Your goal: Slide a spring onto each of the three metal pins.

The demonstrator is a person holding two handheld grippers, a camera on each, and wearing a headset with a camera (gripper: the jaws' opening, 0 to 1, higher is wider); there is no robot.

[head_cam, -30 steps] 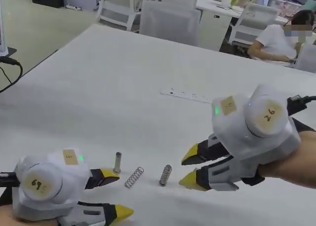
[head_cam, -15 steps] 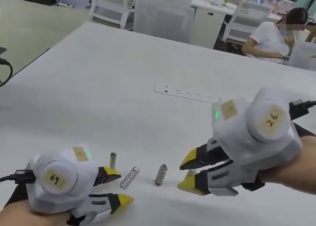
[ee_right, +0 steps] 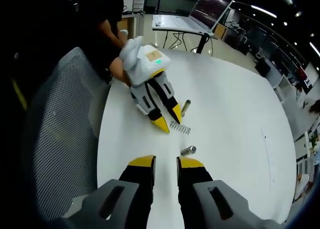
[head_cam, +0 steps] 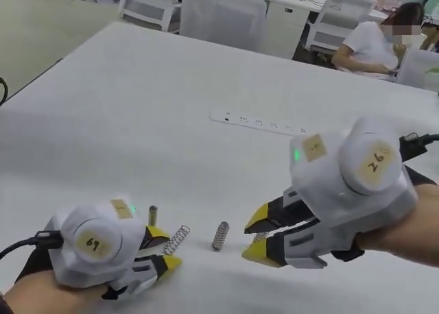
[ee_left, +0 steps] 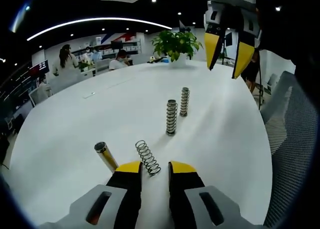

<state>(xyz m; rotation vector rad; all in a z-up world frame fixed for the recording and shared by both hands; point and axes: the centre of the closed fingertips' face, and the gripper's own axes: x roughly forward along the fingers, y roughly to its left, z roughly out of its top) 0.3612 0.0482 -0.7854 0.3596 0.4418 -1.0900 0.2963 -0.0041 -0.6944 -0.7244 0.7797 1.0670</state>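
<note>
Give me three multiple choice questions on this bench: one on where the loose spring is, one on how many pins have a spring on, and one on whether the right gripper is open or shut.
1. Where is the loose steel coil spring?
A. Lying on the white table beside the bare metal pin, just ahead of the left gripper
B. Slid over the bare pin
C. Leaning against the farthest pin

2. How many of the three pins carry a spring?
A. None
B. Two
C. Three

3. How does the right gripper stand?
A. Shut on a spring
B. Shut on a pin
C. Open, holding nothing

Answers:
1 A: the left gripper view shows it lying flat next to the bare pin, before the yellow tips.
2 B: two spring-covered pins stand beyond it.
3 C: the right gripper view shows a gap between its jaws with nothing in it.
</note>
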